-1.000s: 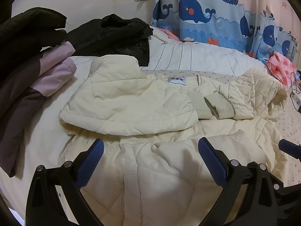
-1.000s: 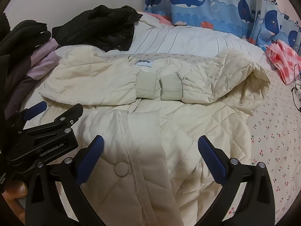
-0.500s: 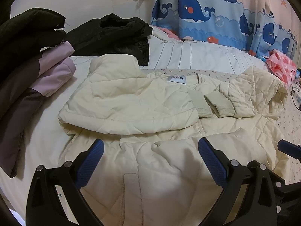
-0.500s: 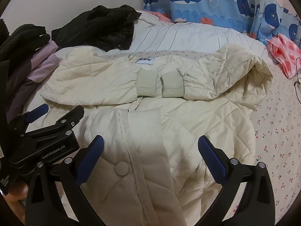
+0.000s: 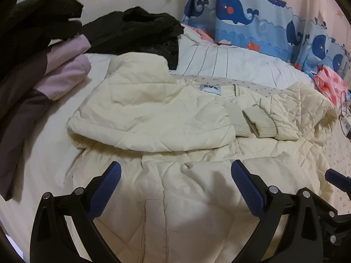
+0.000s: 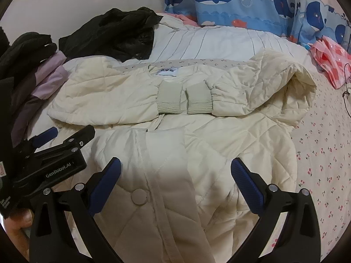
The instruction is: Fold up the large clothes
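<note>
Cream quilted jacket (image 6: 175, 131) (sleeves folded in) lies lengthwise toward twelve o'clock beneath both spread, empty hand-held grippers, left (image 5: 175, 182) and right (image 6: 175, 175).

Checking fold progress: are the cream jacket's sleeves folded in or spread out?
Folded in: both sleeves lie across the chest, cuffs side by side below the label.

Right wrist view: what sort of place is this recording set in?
Most likely a bedroom: the cream quilted jacket lies on a bed with a cherry-print sheet, with a whale-print curtain behind.
</note>
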Demonstrator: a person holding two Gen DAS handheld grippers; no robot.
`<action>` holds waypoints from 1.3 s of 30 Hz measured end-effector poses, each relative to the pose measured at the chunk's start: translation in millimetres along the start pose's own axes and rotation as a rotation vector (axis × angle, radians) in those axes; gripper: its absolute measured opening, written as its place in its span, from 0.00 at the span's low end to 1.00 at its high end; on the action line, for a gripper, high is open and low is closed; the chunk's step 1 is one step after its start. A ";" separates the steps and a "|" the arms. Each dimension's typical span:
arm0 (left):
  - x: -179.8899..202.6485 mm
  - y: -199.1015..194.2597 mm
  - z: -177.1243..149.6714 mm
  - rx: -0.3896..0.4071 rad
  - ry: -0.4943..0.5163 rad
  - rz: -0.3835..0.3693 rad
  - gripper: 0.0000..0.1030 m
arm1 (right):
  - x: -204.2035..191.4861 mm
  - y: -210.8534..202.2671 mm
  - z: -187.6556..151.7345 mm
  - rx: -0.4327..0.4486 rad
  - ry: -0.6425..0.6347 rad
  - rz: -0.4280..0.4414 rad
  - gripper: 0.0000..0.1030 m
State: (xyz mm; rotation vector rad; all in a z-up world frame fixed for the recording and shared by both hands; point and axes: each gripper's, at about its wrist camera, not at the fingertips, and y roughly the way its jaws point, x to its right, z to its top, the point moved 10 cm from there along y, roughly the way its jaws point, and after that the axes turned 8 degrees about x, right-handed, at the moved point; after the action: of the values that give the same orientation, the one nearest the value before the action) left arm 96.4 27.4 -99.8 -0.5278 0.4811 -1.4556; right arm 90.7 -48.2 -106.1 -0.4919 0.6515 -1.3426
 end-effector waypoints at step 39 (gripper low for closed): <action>-48.6 -47.9 10.8 -0.009 -0.075 -0.040 0.93 | 156.6 -85.8 -15.7 0.094 0.491 0.342 0.09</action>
State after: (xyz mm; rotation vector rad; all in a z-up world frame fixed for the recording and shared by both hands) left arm 61.9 74.4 -62.8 -0.6005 0.4200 -1.4669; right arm 33.1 -216.4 -83.4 0.0376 1.0190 -1.1626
